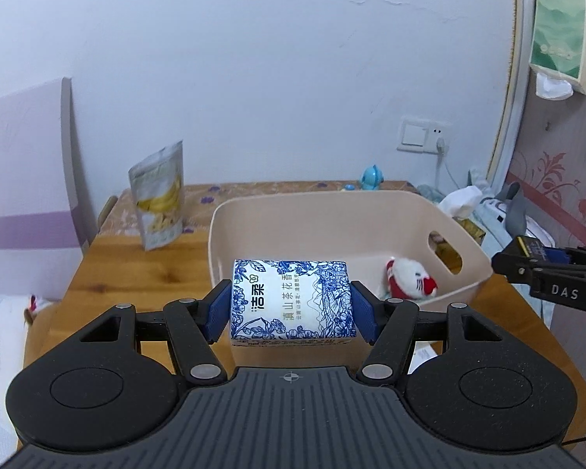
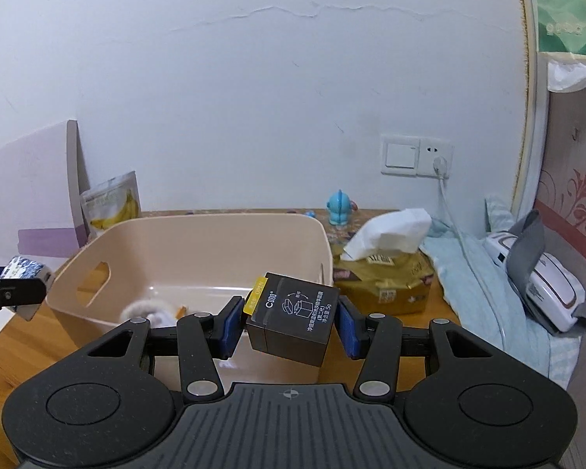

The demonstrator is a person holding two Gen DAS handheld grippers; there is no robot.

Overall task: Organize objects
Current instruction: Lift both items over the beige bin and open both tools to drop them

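Note:
My left gripper is shut on a blue-and-white patterned tissue pack, held in the air just in front of the beige plastic basket. A small white and red plush toy lies inside the basket at its right end. My right gripper is shut on a small dark box with a yellow tab, held over the near rim of the same basket. The right gripper shows at the right edge of the left wrist view. The left gripper and its tissue pack show at the left edge of the right wrist view.
A banana snack bag stands on the wooden table left of the basket. A blue toy figure stands by the back wall. A gold tissue pack, a light blue cloth and a white device lie to the right.

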